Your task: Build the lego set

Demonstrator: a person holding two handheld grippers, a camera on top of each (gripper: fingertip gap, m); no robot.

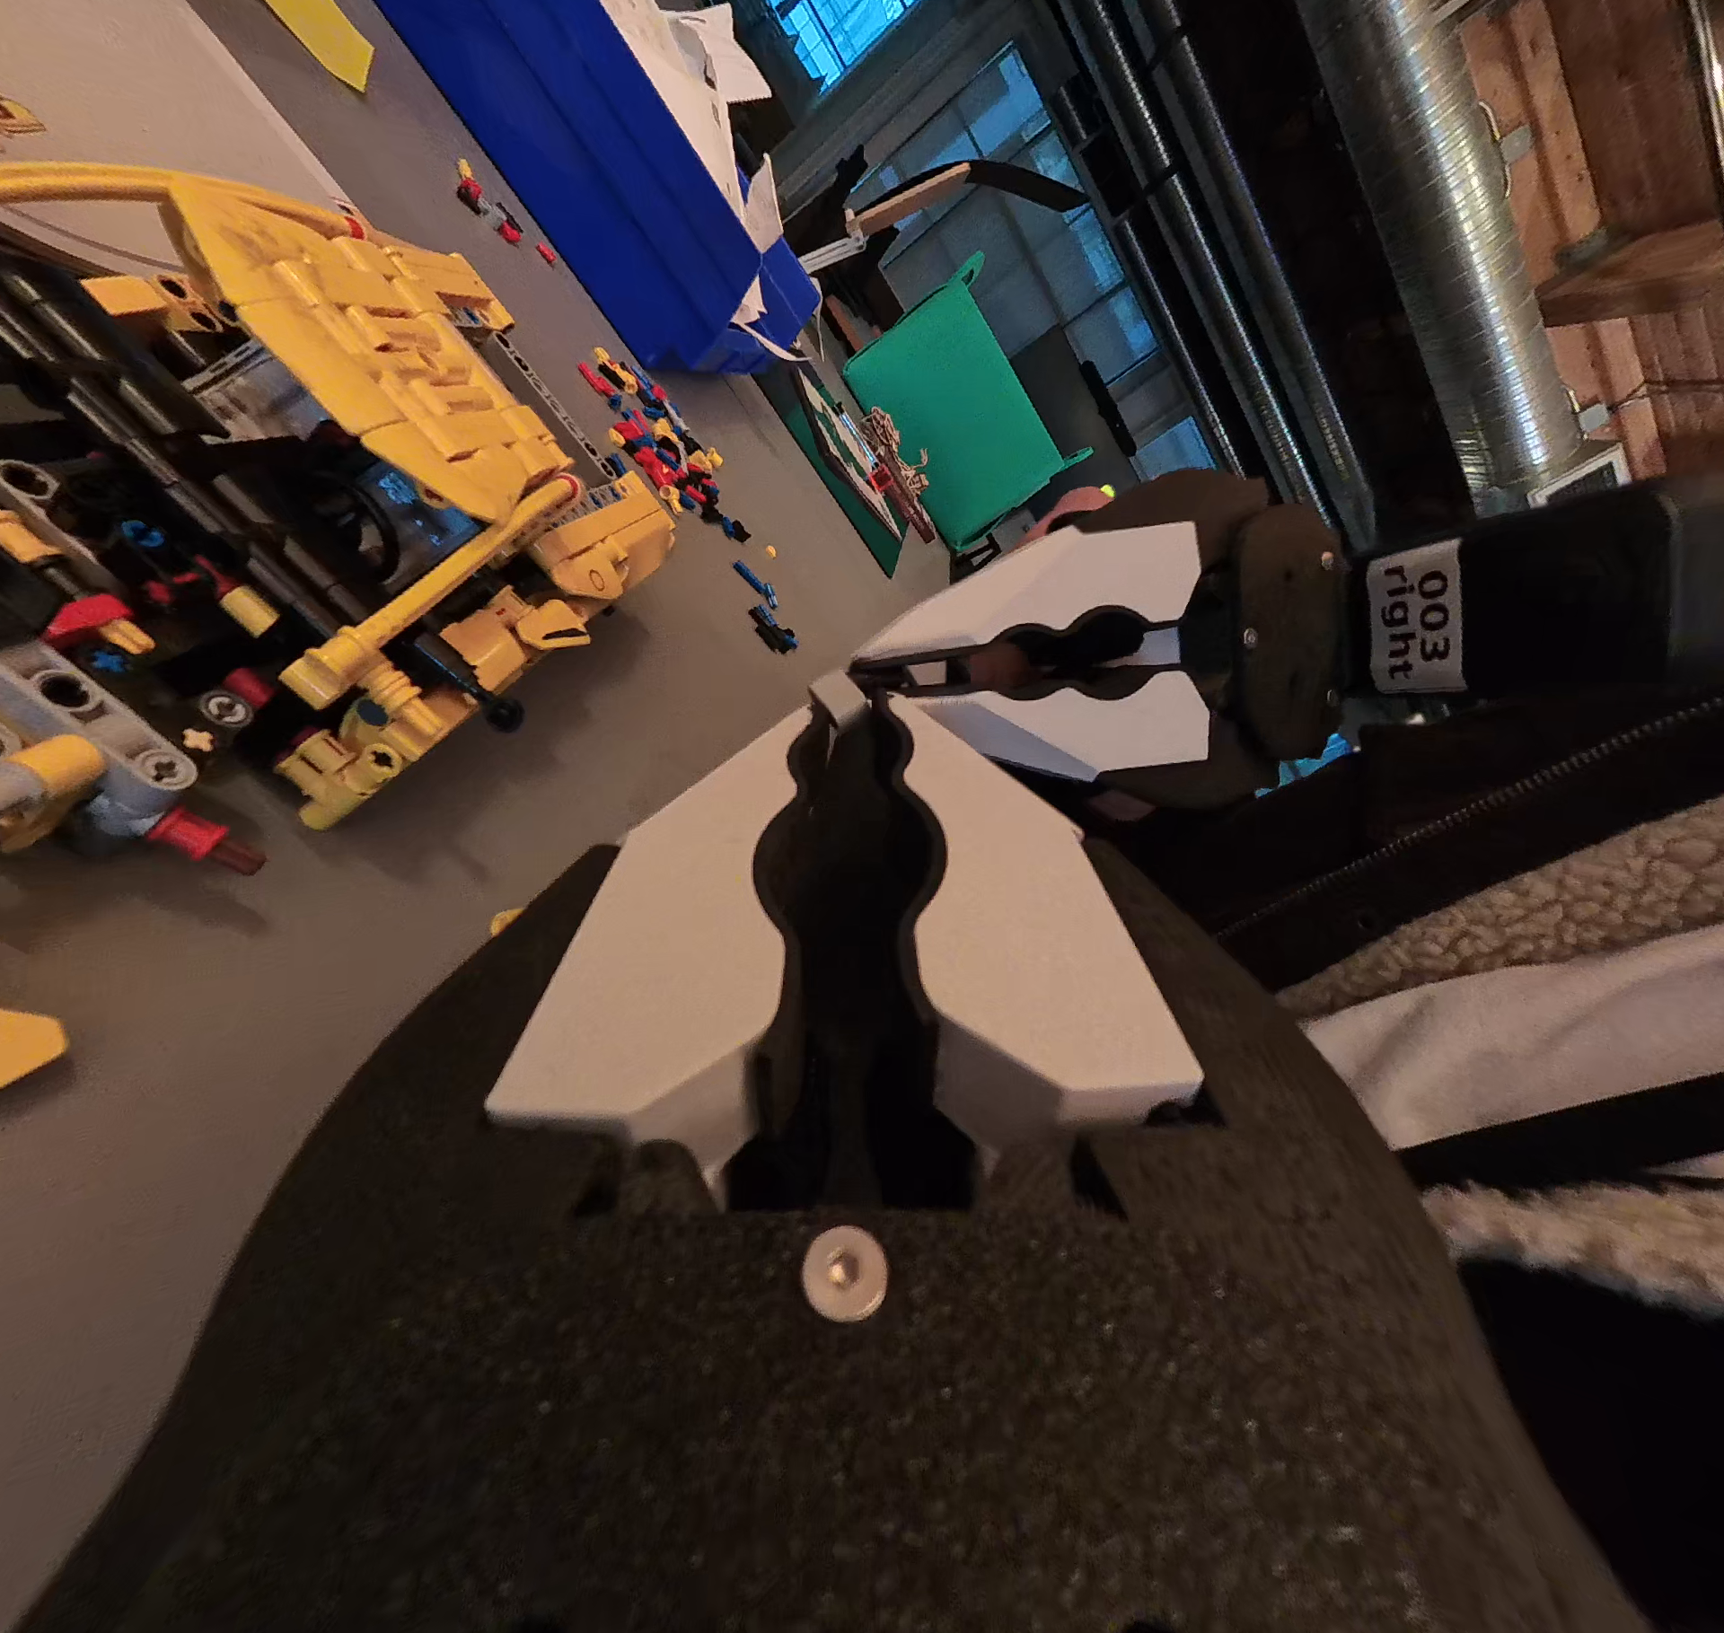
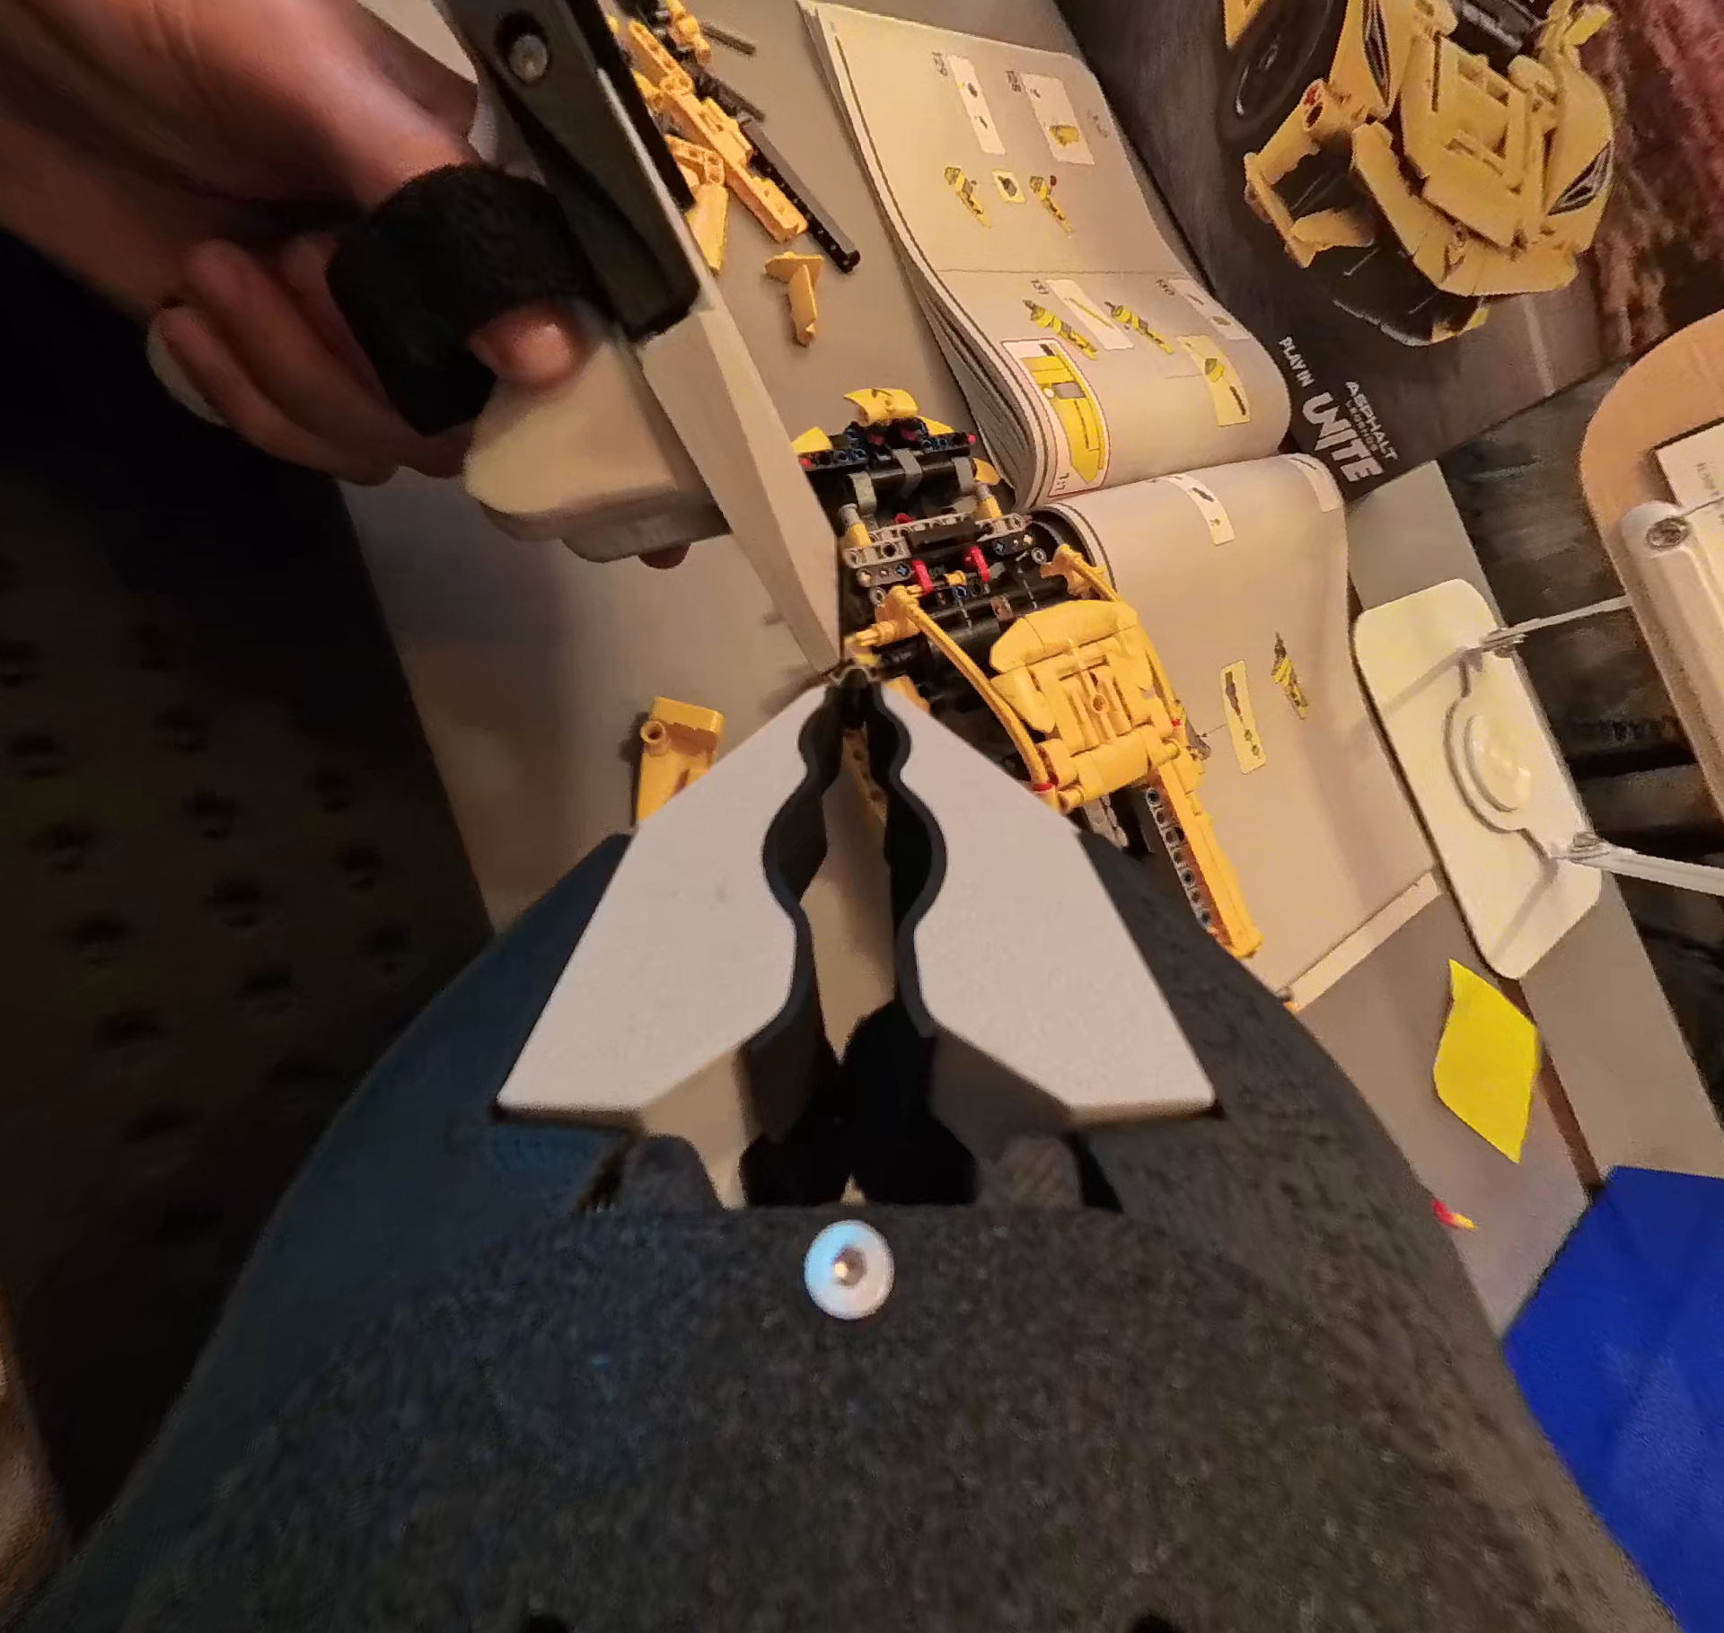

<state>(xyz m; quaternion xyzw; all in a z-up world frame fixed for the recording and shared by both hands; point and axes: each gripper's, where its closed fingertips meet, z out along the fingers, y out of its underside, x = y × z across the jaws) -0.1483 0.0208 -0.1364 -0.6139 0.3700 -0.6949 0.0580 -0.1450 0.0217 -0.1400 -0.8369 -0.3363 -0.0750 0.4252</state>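
My left gripper [image 1: 847, 710] is shut on a small grey lego piece [image 1: 833, 691] at its tips. My right gripper [image 1: 866, 661] comes in from the right, tip to tip with it, and is shut on a thin dark piece [image 1: 897, 672] that touches the grey one. In the right wrist view my right gripper [image 2: 849, 698] meets the left gripper [image 2: 833, 646], which a hand [image 2: 280, 217] holds at upper left. The small piece between them [image 2: 845, 678] is mostly hidden. Both are held above the table, in front of the partly built yellow lego car [image 1: 373, 432] [image 2: 1054, 683].
An open instruction booklet [image 2: 1073, 282] lies under and behind the car, with the set's box [image 2: 1399, 142] beyond. Loose yellow parts [image 2: 709, 142], a yellow panel [image 2: 676, 739], small mixed pieces [image 1: 653, 441], a blue bin [image 1: 578, 114], a white stand base [image 2: 1474, 777] and a yellow note [image 2: 1483, 1066] are around. Less than 4 cm separates the two grippers' tips.
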